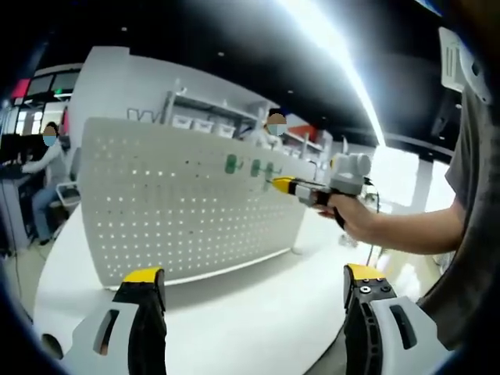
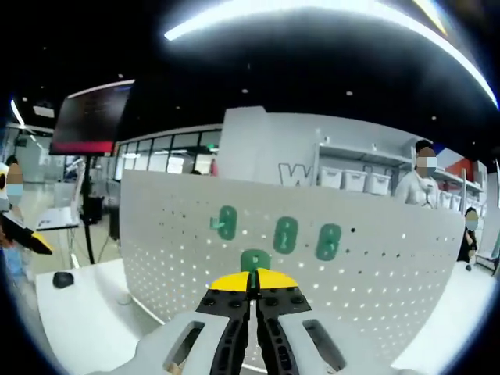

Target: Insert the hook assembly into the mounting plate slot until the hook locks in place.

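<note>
Right gripper view: right tongs (image 2: 251,285) closed on green hook (image 2: 254,261) at pegboard (image 2: 391,273) | left tongs (image 1: 254,283) wide open, empty

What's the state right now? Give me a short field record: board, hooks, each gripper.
board: white pegboard standing upright on a white table
hooks on board: three green hooks in a row
fourth hook: green hook at the right gripper's tips, against the board
right gripper: jaws together on that hook, reaching to the board
left gripper: jaws apart, nothing between them, held back from the board
</note>
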### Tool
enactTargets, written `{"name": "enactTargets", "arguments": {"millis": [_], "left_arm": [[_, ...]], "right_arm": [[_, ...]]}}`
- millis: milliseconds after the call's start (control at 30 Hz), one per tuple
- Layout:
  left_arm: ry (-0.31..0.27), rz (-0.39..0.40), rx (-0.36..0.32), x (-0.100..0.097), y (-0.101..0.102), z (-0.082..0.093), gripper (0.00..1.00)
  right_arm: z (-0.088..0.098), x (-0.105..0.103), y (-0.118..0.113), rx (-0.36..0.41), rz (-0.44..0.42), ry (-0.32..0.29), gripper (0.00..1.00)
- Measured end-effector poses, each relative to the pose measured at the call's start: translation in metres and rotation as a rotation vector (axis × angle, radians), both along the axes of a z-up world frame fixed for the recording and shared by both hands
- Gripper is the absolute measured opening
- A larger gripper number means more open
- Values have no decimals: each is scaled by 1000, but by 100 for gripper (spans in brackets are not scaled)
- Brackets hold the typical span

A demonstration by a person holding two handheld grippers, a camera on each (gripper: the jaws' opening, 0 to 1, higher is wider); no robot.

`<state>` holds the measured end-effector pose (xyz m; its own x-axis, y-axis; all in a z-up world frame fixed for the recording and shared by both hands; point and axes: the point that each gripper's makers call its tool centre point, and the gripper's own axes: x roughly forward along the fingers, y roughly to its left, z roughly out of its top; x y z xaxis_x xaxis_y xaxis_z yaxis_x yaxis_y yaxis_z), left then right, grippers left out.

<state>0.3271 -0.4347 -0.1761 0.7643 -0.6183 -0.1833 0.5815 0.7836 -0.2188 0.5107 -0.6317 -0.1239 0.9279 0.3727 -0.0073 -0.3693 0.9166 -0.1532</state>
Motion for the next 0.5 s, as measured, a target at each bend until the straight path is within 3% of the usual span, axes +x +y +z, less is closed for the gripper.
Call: {"name": "enactTargets", "arguments": {"millis": [500], "left_arm": [[14,-7,14,2,1,-3,93]], "right_arm": [[1,11,-43,22,-107,9,0]]}}
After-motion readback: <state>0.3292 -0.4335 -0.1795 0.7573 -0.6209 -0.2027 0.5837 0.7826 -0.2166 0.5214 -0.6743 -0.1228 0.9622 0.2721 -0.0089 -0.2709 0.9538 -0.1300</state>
